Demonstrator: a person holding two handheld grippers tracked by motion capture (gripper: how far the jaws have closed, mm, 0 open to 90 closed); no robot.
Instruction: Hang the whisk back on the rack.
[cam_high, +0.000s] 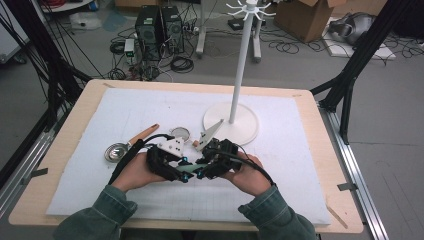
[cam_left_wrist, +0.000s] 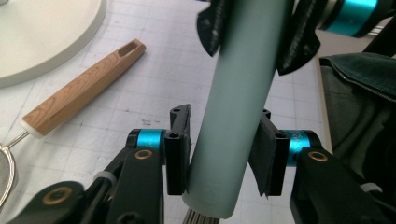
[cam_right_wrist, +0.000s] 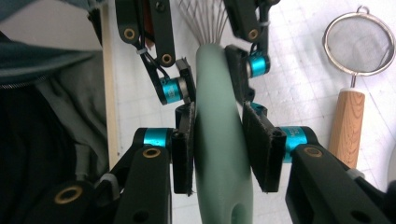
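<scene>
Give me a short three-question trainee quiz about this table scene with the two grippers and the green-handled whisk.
1. True or false: both the left gripper and the right gripper clamp the whisk handle.
2. What is the strainer handle made of? A metal, B wood, C green plastic.
3. Fill in: the tall white stand rises from a round ___ on the mat.

Key: 1 true; 2 B; 3 base.
</scene>
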